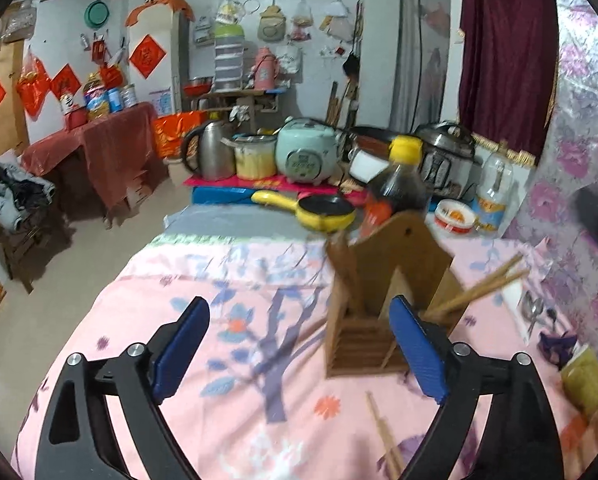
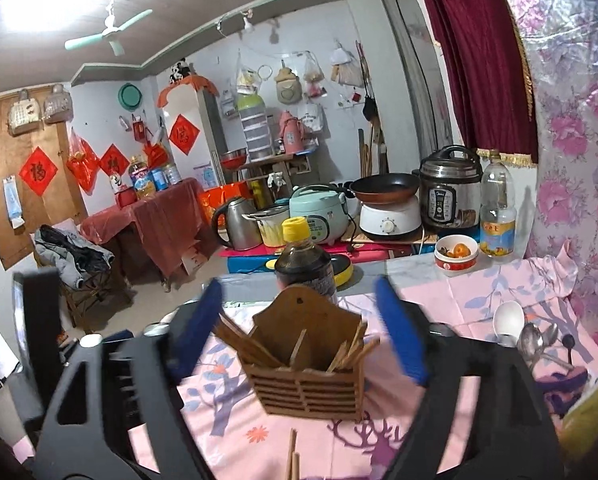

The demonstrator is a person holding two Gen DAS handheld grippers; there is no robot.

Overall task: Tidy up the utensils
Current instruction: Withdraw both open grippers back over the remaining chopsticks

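From the left wrist, our left gripper hangs with its jaws wide apart and empty over the pink floral cloth. The wooden utensil holder stands toward the cloth's right side, chopsticks already leaning in both compartments; a loose pair of chopsticks lies at the near edge.

From the right wrist, our right gripper is likewise spread open, holding nothing, just above the holder. Metal spoons wait near the right edge (beside a white ladle). We judge we are between picks: next, close on the loose chopsticks.
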